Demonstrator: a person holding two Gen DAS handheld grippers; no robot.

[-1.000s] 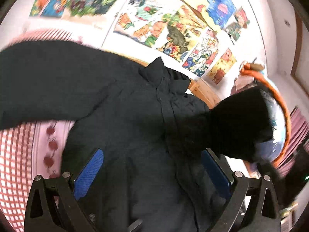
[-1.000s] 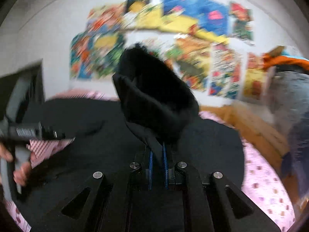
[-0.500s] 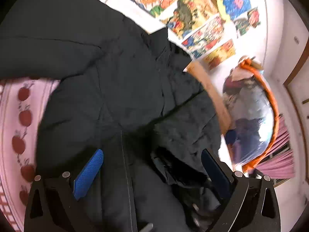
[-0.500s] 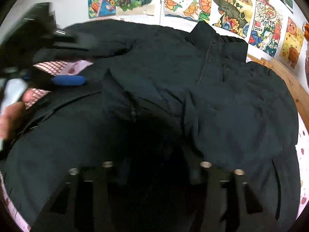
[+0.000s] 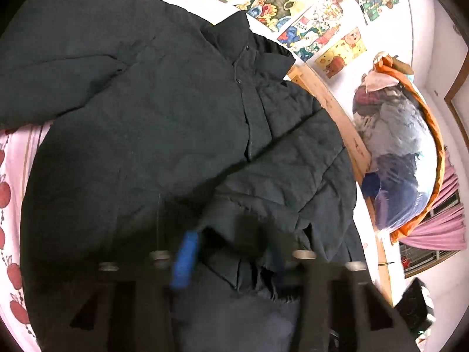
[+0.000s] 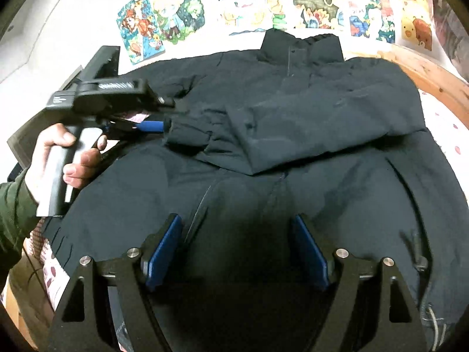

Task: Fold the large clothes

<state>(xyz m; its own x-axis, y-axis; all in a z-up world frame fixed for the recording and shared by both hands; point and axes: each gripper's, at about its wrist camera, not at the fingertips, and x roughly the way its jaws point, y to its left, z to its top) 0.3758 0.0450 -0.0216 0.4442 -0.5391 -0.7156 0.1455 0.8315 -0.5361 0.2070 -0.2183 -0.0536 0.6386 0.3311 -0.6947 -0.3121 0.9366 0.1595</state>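
A large black jacket (image 6: 293, 135) lies face up on the bed, collar toward the poster wall; it also fills the left wrist view (image 5: 152, 146). One sleeve (image 6: 293, 117) is folded across the chest, its cuff (image 6: 187, 138) at the left. My left gripper (image 5: 231, 255) is blurred, its jaws closing around the sleeve cuff (image 5: 246, 234); in the right wrist view it (image 6: 167, 117) sits at the cuff. My right gripper (image 6: 237, 249) is open and empty over the jacket's lower front.
The pink patterned bedsheet (image 5: 11, 176) shows at the left. A wooden bed rail (image 5: 337, 111) runs along the far side. A clear bag of clothes with orange trim (image 5: 398, 152) stands beyond it. Posters (image 6: 263, 3) cover the wall.
My right gripper let go of the sleeve it had carried across the chest and opened. My left gripper moved onto the sleeve cuff and its jaws are closing around it.
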